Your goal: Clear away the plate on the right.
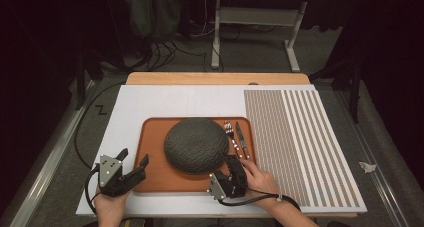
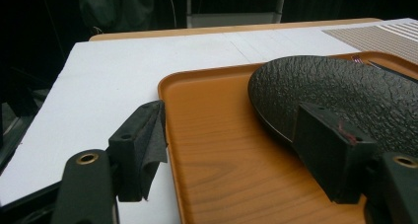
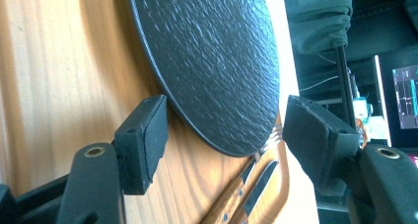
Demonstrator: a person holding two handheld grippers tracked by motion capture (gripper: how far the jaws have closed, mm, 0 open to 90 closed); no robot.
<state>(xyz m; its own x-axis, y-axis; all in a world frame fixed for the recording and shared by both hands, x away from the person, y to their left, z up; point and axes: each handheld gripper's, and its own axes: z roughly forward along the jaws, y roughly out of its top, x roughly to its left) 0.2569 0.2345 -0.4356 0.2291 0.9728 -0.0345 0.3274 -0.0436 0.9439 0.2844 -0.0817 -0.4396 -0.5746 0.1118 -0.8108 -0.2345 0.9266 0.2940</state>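
The right gripper (image 1: 233, 163) is sitting with its jaws wide around the near rim of the dark plate (image 1: 196, 144) on the orange tray (image 1: 150, 162), probably to grab it, while the left gripper (image 1: 134, 161) is waiting wide open at the tray's left edge.

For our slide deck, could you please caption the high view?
Two open hand-held tongs, left and right, flank a round textured black plate on an orange wooden tray.
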